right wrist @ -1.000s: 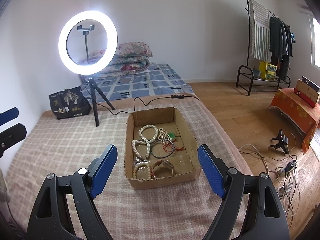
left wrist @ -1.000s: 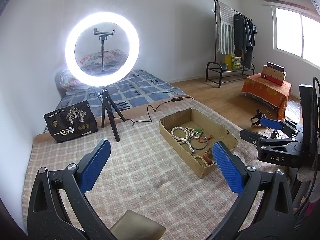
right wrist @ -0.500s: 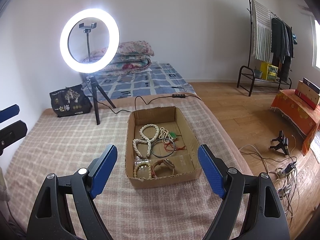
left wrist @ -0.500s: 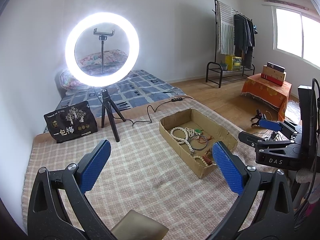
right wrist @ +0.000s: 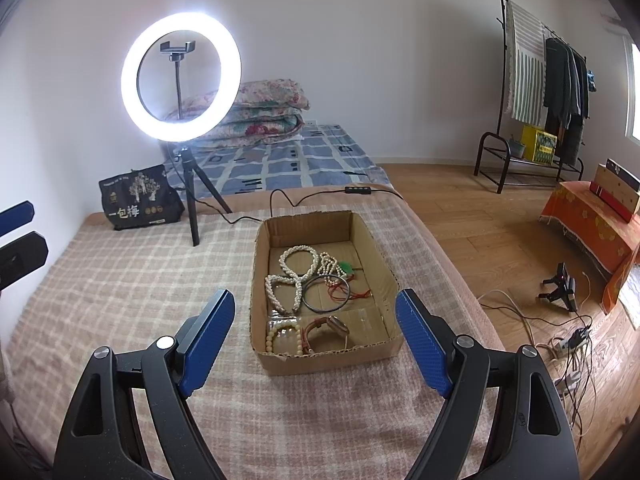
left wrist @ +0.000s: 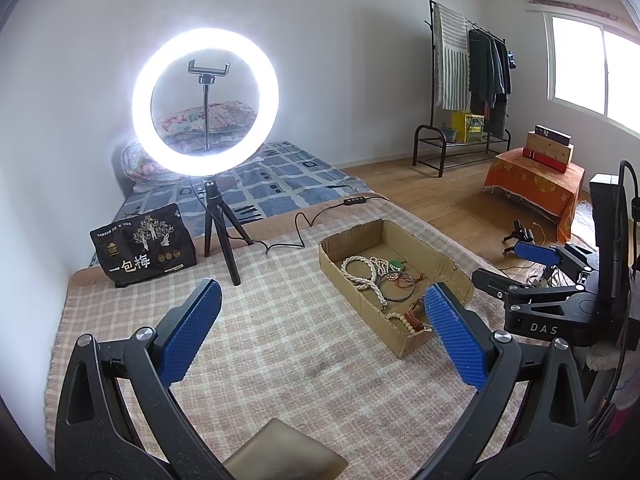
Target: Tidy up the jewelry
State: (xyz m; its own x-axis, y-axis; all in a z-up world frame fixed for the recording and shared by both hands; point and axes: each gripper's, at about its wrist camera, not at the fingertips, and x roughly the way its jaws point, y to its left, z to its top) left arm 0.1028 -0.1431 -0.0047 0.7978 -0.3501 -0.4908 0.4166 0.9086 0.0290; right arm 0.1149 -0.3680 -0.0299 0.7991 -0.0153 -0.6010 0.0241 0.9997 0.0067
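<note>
A shallow cardboard box (right wrist: pixel 304 229) sits on the checked blanket and holds jewelry: a white bead necklace (right wrist: pixel 294 276), a dark bangle (right wrist: pixel 326 293), red cord (right wrist: pixel 358 292), a cream bead bracelet (right wrist: pixel 282 336) and a brown strap bracelet (right wrist: pixel 324 330). My right gripper (right wrist: pixel 316 340) is open and empty, hovering over the box's near end. My left gripper (left wrist: pixel 320 328) is open and empty, left of the box (left wrist: pixel 352 238). The right gripper (left wrist: pixel 536 276) shows at the right of the left wrist view.
A lit ring light on a tripod (right wrist: pixel 182 76) stands behind the box, its cable (right wrist: pixel 280 196) running across the blanket. A black printed bag (right wrist: pixel 138 196) sits at the back left. Wooden floor with cables (right wrist: pixel 560 332) lies right of the blanket edge.
The right gripper has moved slightly left and forward toward the box. The left gripper has barely moved. Both stay open.
</note>
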